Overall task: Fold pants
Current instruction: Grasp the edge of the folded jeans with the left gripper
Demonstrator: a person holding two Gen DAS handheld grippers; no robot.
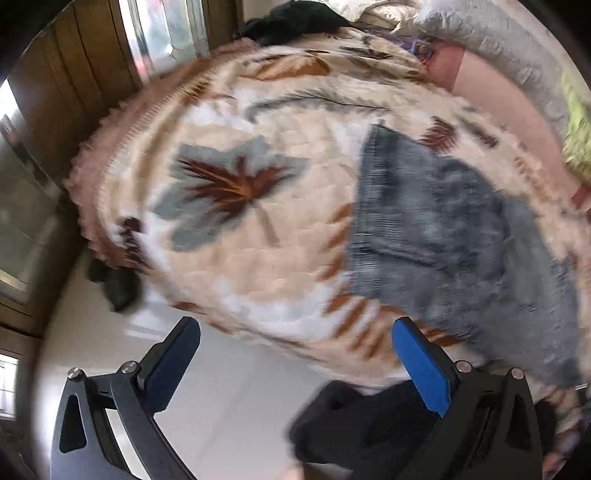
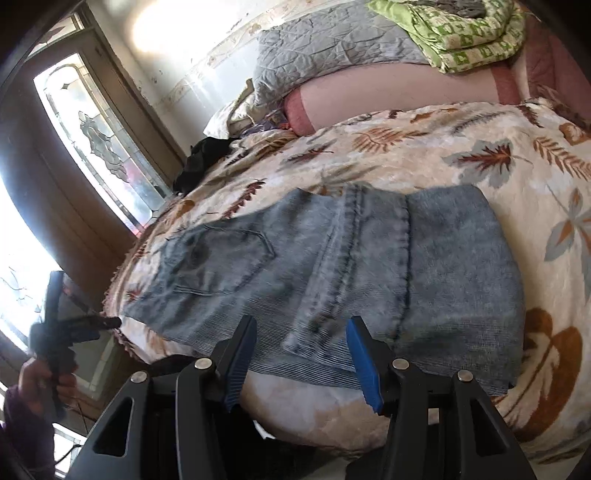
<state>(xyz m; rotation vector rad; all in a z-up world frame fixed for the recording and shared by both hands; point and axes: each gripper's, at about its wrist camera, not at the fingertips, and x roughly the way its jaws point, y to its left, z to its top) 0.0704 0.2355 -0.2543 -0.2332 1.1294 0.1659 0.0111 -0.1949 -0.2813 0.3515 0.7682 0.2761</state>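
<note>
Grey-blue denim pants (image 2: 332, 266) lie folded in a compact stack on the leaf-patterned bedspread (image 2: 443, 155), back pocket up. My right gripper (image 2: 301, 328) is open, its blue pads just above the stack's near edge, holding nothing. In the blurred left wrist view the pants (image 1: 436, 229) lie on the right of the bed. My left gripper (image 1: 295, 332) is open and empty, off the bed's edge above the floor, left of the pants. The left gripper also shows far left in the right wrist view (image 2: 70, 332), held in a hand.
A grey pillow (image 2: 332, 48) and a green patterned quilt (image 2: 465, 33) lie at the head of the bed. Dark clothing (image 2: 203, 155) sits at the bed's far edge by a glass door (image 2: 96, 136). A black item (image 1: 118, 284) lies on the white floor (image 1: 229, 387).
</note>
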